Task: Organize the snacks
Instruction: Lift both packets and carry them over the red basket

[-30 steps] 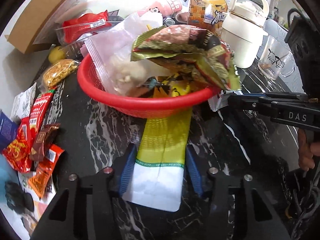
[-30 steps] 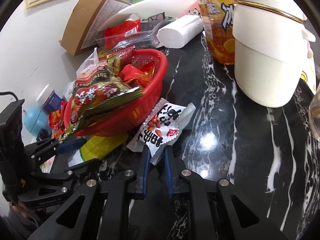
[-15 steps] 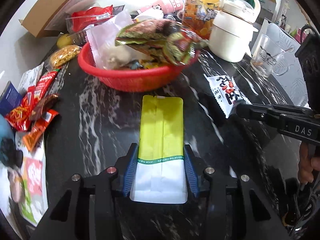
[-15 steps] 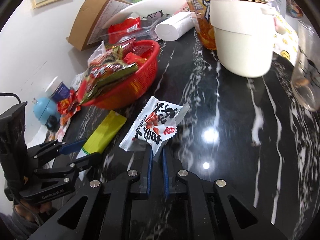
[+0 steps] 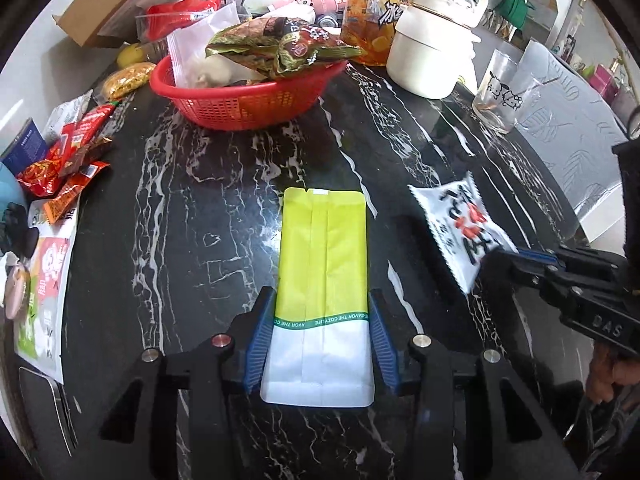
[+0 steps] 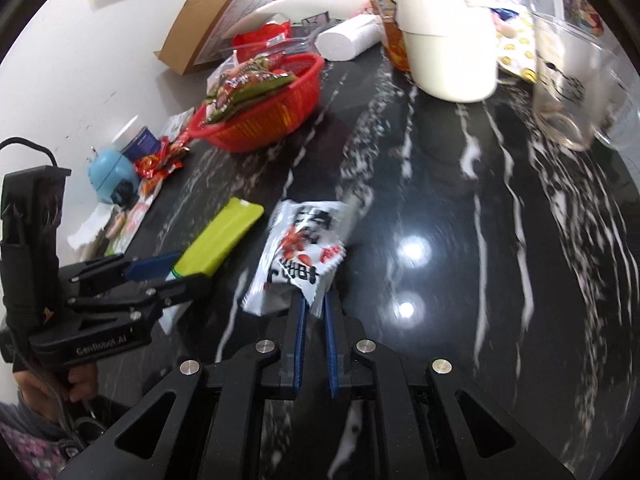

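Observation:
A yellow-green and white pouch [image 5: 324, 264] lies flat on the black marble table [image 5: 192, 240], its white end between the blue pads of my left gripper [image 5: 321, 295]. The pads touch both its edges while the jaws are opening slightly. My right gripper [image 6: 314, 300] is shut on the corner of a white peanut packet [image 6: 304, 248], also seen as the peanut packet [image 5: 464, 224] to the right of the pouch. The red basket [image 5: 248, 108], heaped with snack bags, stands farther back, apart from both grippers.
A white kettle [image 5: 428, 56], an orange drink bottle [image 5: 372, 12] and a glass mug [image 5: 500, 92] stand at the back right. Loose snack packets [image 5: 68, 160] lie along the left edge by a blue round object [image 6: 110, 176]. A cardboard box [image 5: 104, 12] sits behind the basket.
Both grippers have drawn back from the basket with their packets. The pouch has slid out from under the basket's edge and the peanut packet away from its side.

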`<state>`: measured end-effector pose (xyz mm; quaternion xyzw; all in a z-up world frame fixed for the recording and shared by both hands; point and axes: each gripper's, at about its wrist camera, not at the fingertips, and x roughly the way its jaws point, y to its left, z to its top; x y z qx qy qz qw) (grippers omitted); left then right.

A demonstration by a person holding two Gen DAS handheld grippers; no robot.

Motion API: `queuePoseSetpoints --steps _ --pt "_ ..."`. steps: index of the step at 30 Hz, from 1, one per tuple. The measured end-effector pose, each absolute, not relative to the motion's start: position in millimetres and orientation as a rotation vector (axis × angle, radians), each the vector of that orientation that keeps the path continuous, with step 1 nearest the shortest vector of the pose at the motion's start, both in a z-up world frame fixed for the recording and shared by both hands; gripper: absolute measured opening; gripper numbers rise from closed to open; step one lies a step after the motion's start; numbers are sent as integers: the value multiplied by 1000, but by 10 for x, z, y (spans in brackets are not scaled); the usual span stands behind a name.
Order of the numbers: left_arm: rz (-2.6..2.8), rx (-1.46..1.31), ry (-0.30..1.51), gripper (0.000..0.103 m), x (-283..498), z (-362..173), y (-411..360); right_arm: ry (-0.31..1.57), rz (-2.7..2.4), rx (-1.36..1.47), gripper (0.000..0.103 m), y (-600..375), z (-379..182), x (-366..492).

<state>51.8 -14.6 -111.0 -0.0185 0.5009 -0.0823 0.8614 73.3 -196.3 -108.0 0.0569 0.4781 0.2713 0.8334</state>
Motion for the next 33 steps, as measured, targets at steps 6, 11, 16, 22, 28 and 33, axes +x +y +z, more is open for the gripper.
queuePoseSetpoints --steps 6,11,16,22,28,33 --pt "-140 50 1038 50 557 -1133 -269 999 548 107 32 -2006 -1052 699" --pt "-147 51 1035 55 605 -1140 -259 947 542 47 70 -1925 -966 724" --pt "-148 33 1021 55 628 -1141 -220 961 610 -10 70 -1751 -986 866" --pt "-144 26 1022 55 648 -1135 -190 986 620 -91 69 -1551 -1087 946" --pt "-140 36 1010 46 671 -1135 -201 988 611 -108 57 -1512 -1113 935" --pt "-138 25 1009 43 666 -1122 -189 977 583 -126 34 -1550 -1113 932"
